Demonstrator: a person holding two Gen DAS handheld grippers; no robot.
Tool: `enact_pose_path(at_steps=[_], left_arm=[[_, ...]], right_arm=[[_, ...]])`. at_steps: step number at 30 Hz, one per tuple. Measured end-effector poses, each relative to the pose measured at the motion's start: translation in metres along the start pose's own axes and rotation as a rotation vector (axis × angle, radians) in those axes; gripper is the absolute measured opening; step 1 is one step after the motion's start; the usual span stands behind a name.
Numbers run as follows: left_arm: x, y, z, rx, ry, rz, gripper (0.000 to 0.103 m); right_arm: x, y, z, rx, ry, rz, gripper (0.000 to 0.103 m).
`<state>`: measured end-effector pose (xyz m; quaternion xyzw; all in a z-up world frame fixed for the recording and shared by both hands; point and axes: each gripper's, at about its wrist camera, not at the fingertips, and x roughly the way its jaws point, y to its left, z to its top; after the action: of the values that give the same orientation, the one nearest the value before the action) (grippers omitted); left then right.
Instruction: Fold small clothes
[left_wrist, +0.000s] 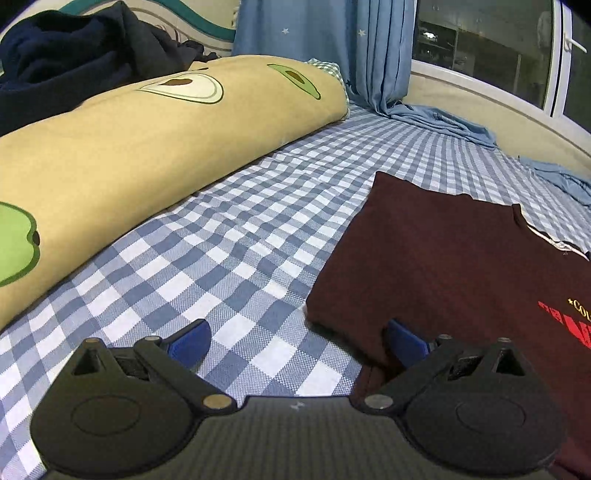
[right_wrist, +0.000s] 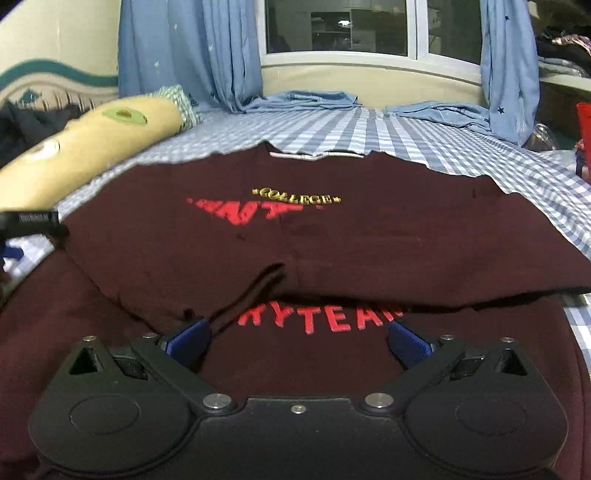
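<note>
Checked bed (left_wrist: 258, 206) carries everything; yellow pillow (left_wrist: 147, 140) lies along its left side. Maroon shirt (right_wrist: 332, 236) lies mid-bed, collar toward the window, partly folded: a flap crosses the chest print. Left gripper (left_wrist: 297, 341) straddles the shirt's left edge, jaws spread, grasping nothing. Right gripper (right_wrist: 297, 338) hovers over the lower print, jaws also spread and empty. Risk: the flap's wavy edge suggests loose layers; pinching only the top one would likely drag the fold askew.

The shirt (right_wrist: 332, 236) lies on the bed sheet (left_wrist: 229, 229), folded over itself. A pillow (left_wrist: 129, 140) lies left of it, curtains (right_wrist: 177, 51) and window (right_wrist: 336, 27) behind.
</note>
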<state>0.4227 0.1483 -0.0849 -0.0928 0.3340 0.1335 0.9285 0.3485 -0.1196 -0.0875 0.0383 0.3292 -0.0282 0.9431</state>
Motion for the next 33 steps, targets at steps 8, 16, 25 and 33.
enact_pose_path(at_steps=[8, 16, 25, 33], left_arm=[[-0.053, 0.016, -0.021, 0.056, -0.016, -0.044, 0.102], [-0.133, 0.047, -0.072, 0.076, -0.045, -0.147, 0.102], [-0.194, 0.067, -0.129, 0.144, -0.083, -0.182, 0.102], [-0.232, 0.079, -0.155, 0.106, -0.123, -0.234, 0.102]], right_arm=[[-0.054, -0.027, -0.035, -0.027, -0.084, 0.017, 0.103], [-0.119, -0.053, -0.091, -0.151, -0.092, -0.100, 0.103], [-0.169, -0.073, -0.157, -0.217, -0.071, -0.221, 0.103], [-0.178, -0.036, -0.185, -0.528, -0.136, -0.164, 0.103]])
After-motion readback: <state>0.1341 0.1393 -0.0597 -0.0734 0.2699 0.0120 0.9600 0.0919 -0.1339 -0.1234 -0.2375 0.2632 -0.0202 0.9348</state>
